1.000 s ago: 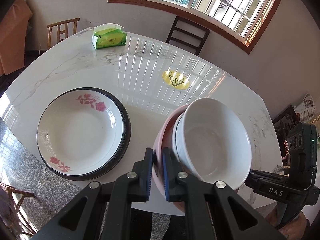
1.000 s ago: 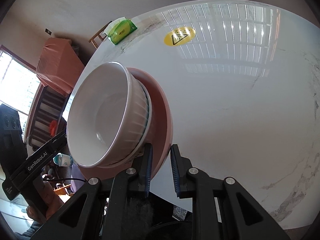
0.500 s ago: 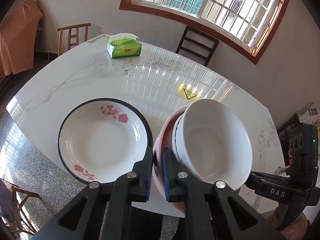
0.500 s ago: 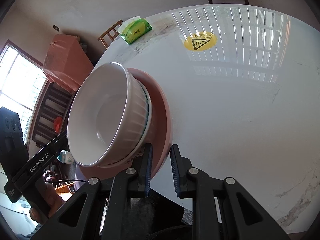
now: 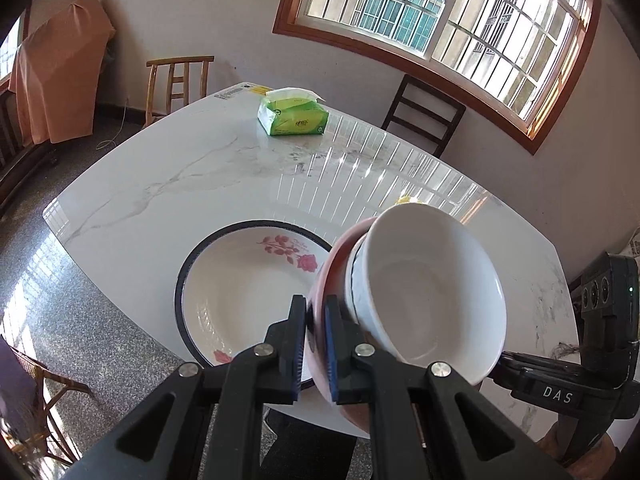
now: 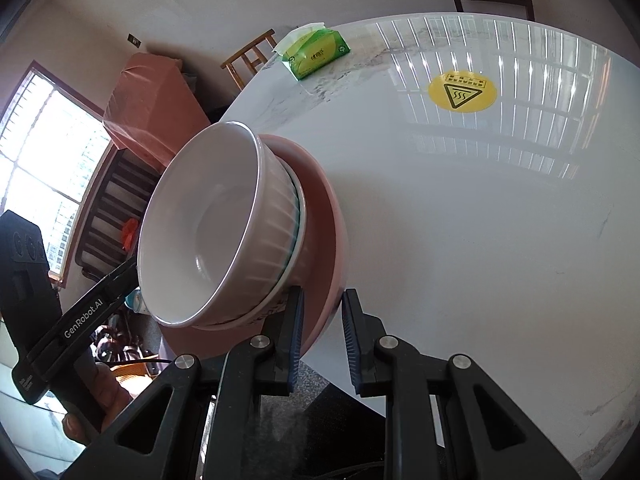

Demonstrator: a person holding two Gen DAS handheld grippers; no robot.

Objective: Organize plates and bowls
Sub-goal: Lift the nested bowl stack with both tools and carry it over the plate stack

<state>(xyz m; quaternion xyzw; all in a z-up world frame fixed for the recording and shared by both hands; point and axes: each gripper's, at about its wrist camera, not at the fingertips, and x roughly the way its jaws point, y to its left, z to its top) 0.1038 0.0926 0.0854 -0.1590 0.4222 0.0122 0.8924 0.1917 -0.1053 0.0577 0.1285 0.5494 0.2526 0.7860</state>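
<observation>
Both claws [image 5: 313,344] [image 6: 322,336] clamping pink plate [image 6: 322,216]

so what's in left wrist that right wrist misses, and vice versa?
Left wrist only: the flowered plate on the table, and the barred window.
Right wrist only: the whole yellow warning sticker and a second bowl nested under the white bowl.
Both: the pink plate carrying the white bowl, clamped at opposite rims by the left tool and right tool, plus the green tissue pack.

The white ribbed ceramic bowl [image 5: 424,296] hides most of the round yellow warning sticker [image 5: 408,200] and the floral plate's [image 5: 240,300] right edge.
</observation>
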